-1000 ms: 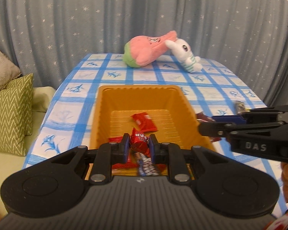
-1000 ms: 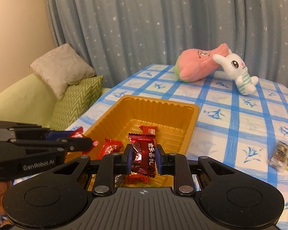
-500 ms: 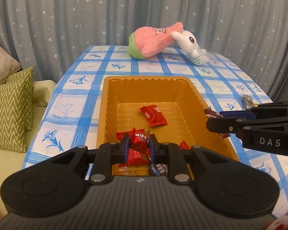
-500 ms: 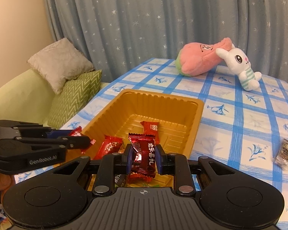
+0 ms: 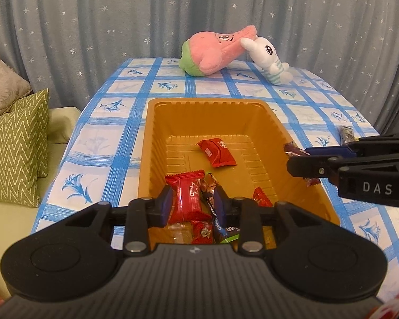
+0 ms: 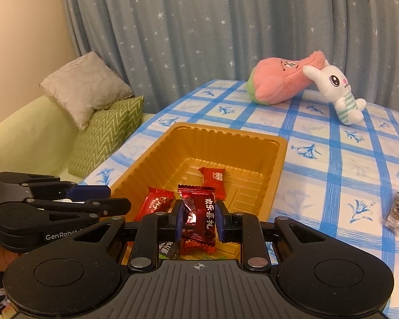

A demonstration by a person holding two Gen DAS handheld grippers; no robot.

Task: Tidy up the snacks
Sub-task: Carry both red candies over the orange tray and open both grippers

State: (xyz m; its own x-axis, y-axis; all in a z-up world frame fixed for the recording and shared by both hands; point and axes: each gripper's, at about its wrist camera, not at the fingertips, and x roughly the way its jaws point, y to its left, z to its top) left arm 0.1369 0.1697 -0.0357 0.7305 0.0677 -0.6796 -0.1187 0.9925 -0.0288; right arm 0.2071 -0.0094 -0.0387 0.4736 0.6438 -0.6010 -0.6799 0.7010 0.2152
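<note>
A: What are the left tongs [image 5: 191,203] doing?

B: Their jaws are opening over the near end of the ribbed orange plastic tray [image 5: 274,122]. A bright red crinkly foil snack packet [image 5: 186,199] sits in the gap; the blue pads look clear of it, so it seems let go.

A: And the right tongs [image 6: 198,222]?

B: Clamped on a dark red glossy candy wrapper with white characters [image 6: 199,219], low centre of the right view, above the tray's near edge.

A: What's inside the tray?

B: A flat red pouch [image 5: 217,152] mid-floor, plus several small wrapped sweets at the near end, some red, one dark.

A: Anything outside it?

B: On the blue-checked cloth of the desk [image 6: 340,159], a small clear-wrapped snack [image 6: 397,210] at the right edge. At the far end lie a soft pink plush with a green end [image 5: 212,51] and a white plush rabbit in a striped top [image 5: 268,59], touching.
</note>
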